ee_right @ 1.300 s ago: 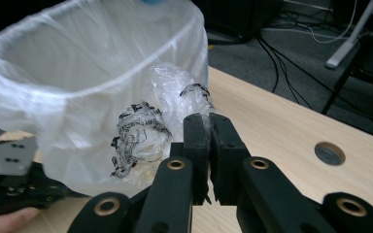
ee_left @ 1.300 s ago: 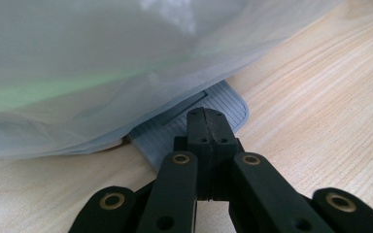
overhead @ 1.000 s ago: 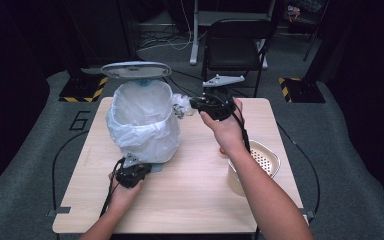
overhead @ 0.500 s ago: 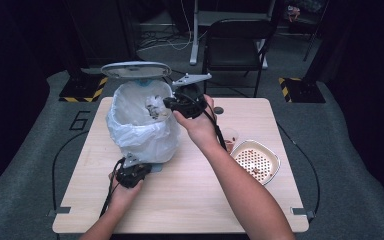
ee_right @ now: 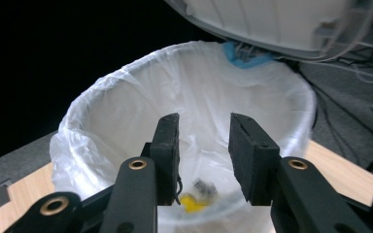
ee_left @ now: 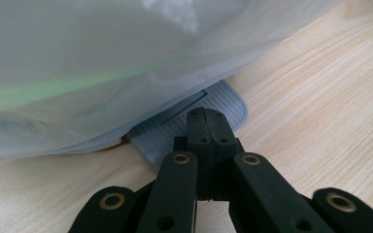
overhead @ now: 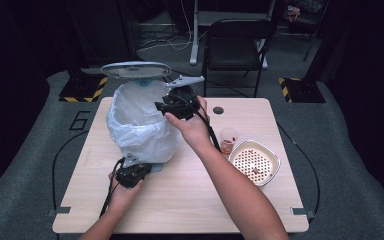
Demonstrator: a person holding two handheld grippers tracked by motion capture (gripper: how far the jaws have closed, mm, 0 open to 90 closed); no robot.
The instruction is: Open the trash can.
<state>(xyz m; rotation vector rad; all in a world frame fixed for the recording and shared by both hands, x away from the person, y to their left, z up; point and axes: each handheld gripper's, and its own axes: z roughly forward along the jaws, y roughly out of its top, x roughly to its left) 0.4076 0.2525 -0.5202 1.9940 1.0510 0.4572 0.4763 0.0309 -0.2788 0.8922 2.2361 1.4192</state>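
The step in hand appears to be the dropping of scraps into the lined bin point(overhead: 140, 120), and it is done well when the pedal point(ee_left: 189, 124) is kept pressed so that the lid point(overhead: 136, 70) stays raised, and when the release is made squarely above the mouth of the white bag point(ee_right: 126, 116) rather than over its rim. The left gripper point(ee_left: 208, 127) is seen with its jaws shut together, nothing between them, their tips resting on the grey ribbed pedal that projects from under the bag just ahead of them. The right gripper point(ee_right: 203, 158) is held over the bin's opening, directly below the tilted lid; its jaws have just been opening and now stand partly apart with nothing between the pads. Below and beyond those jaws, at the bottom of the bag, a small yellow and grey scrap point(ee_right: 196, 194) lies, so the drop is judged to be made.
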